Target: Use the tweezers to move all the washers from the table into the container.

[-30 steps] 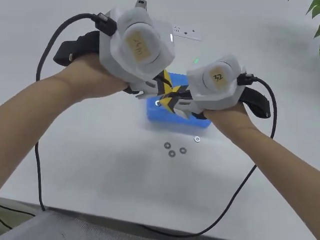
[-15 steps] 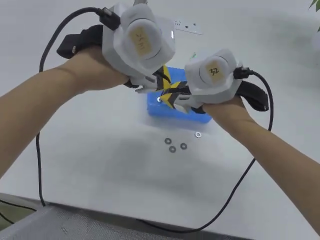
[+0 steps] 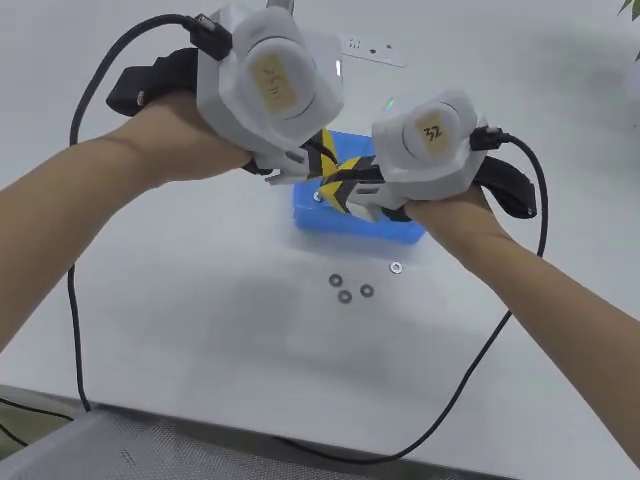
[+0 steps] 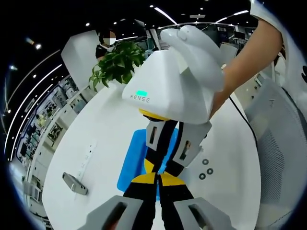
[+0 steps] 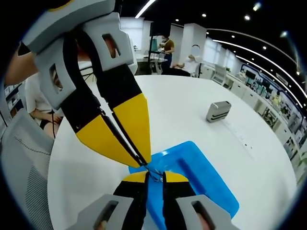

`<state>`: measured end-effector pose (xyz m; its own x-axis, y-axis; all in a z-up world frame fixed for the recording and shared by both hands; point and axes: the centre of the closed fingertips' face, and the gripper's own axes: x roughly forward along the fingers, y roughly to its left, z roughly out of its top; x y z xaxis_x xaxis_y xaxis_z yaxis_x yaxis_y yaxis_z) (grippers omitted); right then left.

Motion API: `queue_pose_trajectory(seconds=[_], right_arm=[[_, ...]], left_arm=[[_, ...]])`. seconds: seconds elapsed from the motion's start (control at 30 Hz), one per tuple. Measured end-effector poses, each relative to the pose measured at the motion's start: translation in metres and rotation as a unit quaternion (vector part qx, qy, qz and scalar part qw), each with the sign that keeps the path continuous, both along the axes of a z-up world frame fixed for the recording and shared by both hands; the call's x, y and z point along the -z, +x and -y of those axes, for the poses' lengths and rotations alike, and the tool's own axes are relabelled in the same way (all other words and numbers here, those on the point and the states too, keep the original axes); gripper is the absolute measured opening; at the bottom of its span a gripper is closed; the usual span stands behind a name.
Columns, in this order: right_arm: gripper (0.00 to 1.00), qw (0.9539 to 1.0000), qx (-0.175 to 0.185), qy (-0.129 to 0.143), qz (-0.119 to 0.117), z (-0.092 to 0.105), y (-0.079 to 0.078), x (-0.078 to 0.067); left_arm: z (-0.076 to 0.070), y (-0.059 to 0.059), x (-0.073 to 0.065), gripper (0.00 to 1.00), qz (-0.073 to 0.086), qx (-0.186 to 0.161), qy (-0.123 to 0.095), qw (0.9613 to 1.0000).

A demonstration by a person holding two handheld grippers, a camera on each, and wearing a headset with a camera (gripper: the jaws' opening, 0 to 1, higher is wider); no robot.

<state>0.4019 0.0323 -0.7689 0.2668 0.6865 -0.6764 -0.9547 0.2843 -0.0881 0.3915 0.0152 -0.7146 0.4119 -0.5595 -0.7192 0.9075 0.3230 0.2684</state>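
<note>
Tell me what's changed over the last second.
Nothing has clearly moved; only the camera shifted a little. The left gripper still holds the tweezers, which meet the right gripper over the container. Four washers still lie on the table.

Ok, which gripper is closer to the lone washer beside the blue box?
Right. Both grippers' fingers meet over the blue box, but the right gripper reaches in just behind the washer; the left gripper comes in from the box's far left.
</note>
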Motion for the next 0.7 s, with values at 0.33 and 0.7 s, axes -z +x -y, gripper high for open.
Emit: queue_pose_trajectory(seconds=[0.33,0.7], right_arm=[[0.07,0.9991,0.005,0.041,0.013,0.002,-0.013,-0.034],[0.07,0.9966,0.02,0.07,0.039,0.012,-0.033,-0.065]], left_arm=[[0.0,-0.019,-0.031,0.0,0.023,0.002,-0.012,0.9997],[0.011,-0.043,-0.06,0.0,0.049,0.022,-0.015,0.9984]])
